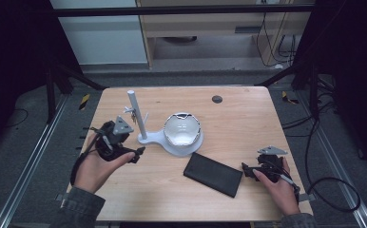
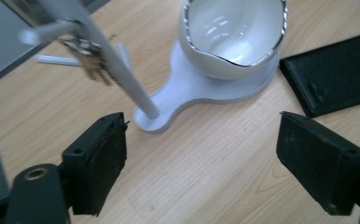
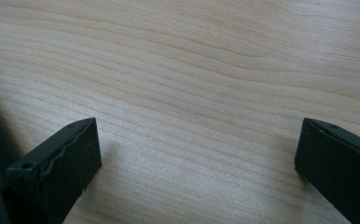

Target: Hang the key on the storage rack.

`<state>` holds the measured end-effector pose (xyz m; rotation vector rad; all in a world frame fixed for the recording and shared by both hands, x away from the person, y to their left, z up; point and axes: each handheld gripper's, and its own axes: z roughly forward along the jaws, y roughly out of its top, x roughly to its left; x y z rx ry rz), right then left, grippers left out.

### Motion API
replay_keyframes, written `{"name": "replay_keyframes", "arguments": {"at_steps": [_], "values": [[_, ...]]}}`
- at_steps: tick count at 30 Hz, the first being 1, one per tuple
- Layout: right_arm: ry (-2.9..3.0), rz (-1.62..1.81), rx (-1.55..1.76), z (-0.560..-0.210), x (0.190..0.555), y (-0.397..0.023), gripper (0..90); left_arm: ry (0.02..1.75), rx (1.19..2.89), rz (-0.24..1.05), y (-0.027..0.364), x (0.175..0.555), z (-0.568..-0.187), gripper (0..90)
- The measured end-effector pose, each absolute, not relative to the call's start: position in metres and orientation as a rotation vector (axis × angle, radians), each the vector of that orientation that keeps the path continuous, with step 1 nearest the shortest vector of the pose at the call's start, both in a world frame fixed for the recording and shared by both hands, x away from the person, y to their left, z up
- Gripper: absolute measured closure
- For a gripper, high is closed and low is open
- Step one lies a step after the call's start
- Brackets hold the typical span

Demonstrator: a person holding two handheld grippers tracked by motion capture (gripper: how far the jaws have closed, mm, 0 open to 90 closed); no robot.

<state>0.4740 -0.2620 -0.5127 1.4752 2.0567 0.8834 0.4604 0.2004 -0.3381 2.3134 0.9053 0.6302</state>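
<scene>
Just beyond wide left gripper [image 2: 201, 158] jaws: key [image 2: 87, 58] on stand [image 2: 187, 88].

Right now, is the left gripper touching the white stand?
Apart. In the left gripper view, bare table lies between the open left gripper and the white stand; nothing sits between the jaws.

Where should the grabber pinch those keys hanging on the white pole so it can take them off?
Probably best to pinch the keys on their hanging bunch, just below the peg they dangle from on the white stand. Come in from the person's side with the left gripper, its jaws wide open and nearest. The bunch hangs free beside the pole, so lifting up and outward should slip it off.
</scene>
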Motion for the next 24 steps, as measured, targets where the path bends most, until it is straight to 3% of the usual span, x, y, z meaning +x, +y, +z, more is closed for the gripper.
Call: {"name": "replay_keyframes", "arguments": {"at_steps": [10, 21, 23, 24], "values": [[2.057, 0.883, 1.475, -0.513, 0.474, -0.262, 0.6, 0.844, 2.354, 0.526, 0.154, 0.452, -0.394, 18.8], [2.057, 0.883, 1.476, -0.513, 0.474, -0.262, 0.6, 0.773, 2.400, 0.441, 0.113, 0.446, -0.425, 21.2], [2.057, 0.883, 1.475, -0.513, 0.474, -0.262, 0.6, 0.770, 2.396, 0.442, 0.108, 0.445, -0.428, 27.0], [2.057, 0.883, 1.475, -0.513, 0.474, -0.262, 0.6, 0.767, 2.395, 0.434, 0.105, 0.444, -0.430, 36.6]]}}
